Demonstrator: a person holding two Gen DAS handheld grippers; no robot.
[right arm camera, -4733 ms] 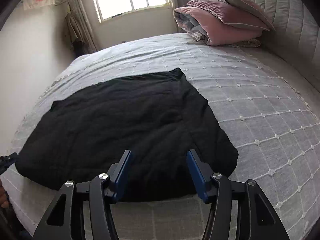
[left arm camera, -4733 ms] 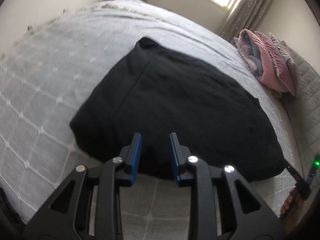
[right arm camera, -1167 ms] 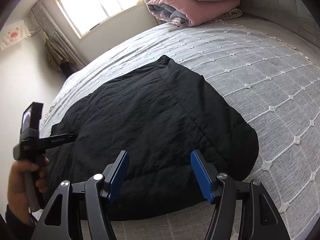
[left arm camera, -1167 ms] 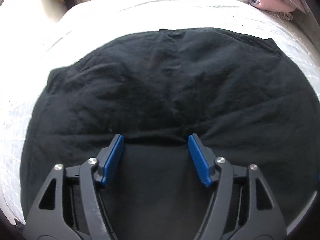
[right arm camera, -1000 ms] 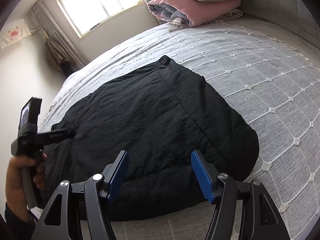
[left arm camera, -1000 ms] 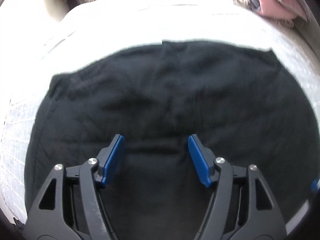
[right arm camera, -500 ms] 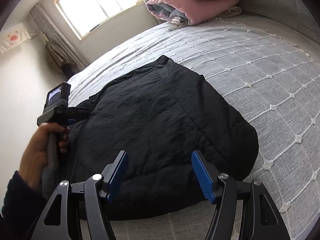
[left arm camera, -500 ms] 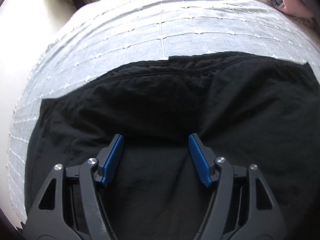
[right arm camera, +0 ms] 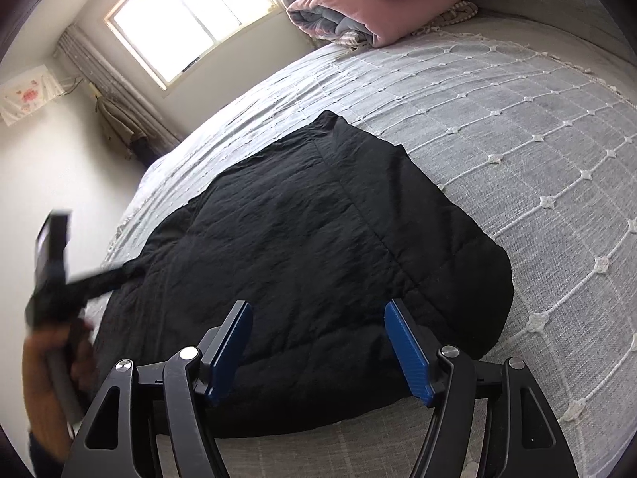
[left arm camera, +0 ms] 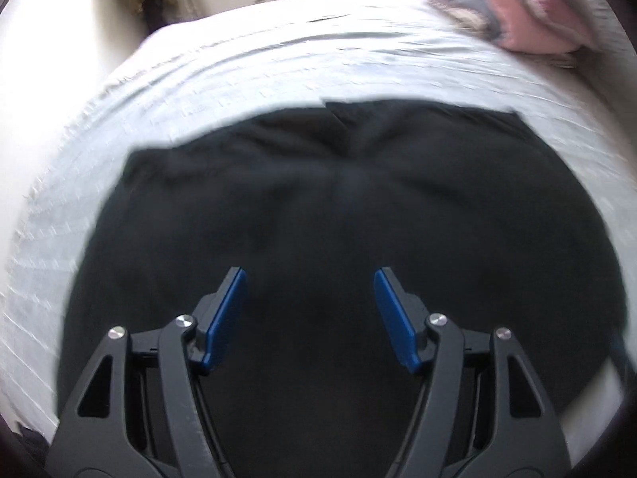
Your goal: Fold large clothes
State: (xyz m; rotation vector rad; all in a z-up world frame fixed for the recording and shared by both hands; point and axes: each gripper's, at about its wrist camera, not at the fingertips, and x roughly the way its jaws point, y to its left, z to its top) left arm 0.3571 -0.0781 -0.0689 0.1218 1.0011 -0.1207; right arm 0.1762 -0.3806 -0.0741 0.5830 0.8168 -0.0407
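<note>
This is a bedroom in a home. A wide bed [right arm camera: 517, 127] fills most of the room, covered with a pale grey quilted spread stitched in a diamond pattern. Folded pink and grey bedding [right arm camera: 382, 4] is stacked at its far end. A bright window [right arm camera: 191, 16] with curtains [right arm camera: 131, 107] sits in a plain cream wall, and a small floral picture [right arm camera: 24, 95] hangs there.
</note>
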